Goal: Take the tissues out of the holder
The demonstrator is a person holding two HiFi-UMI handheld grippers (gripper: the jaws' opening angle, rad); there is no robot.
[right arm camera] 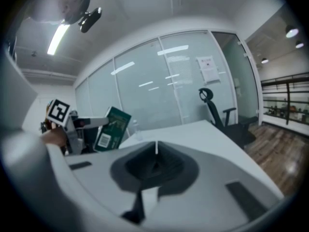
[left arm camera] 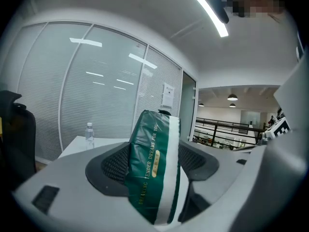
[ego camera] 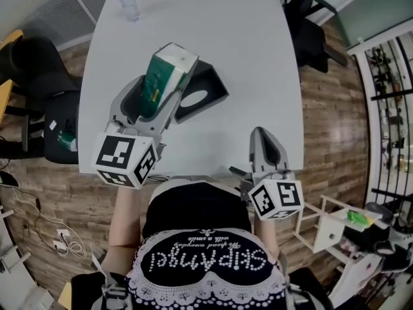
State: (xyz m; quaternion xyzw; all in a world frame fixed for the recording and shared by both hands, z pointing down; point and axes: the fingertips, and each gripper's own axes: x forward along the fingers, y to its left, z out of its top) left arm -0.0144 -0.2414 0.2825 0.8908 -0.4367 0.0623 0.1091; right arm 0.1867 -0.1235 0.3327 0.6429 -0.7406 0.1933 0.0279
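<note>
A green and white tissue pack [ego camera: 165,70] is held lifted above the white table [ego camera: 258,50], with my left gripper [ego camera: 157,99] shut on it. In the left gripper view the tissue pack [left arm camera: 153,166] stands upright between the two jaws. The black holder [ego camera: 205,90], with its oval opening, lies on the table just right of the pack. My right gripper [ego camera: 264,134] hovers at the table's front edge, jaws shut with nothing between them. From the right gripper view [right arm camera: 155,151] the tissue pack [right arm camera: 110,128] shows at the left, held in the air.
A clear water bottle [ego camera: 128,2] stands at the table's far left corner. Black office chairs stand at the left [ego camera: 39,76] and at the far right [ego camera: 310,18]. A white rack [ego camera: 339,228] stands on the wood floor at the right.
</note>
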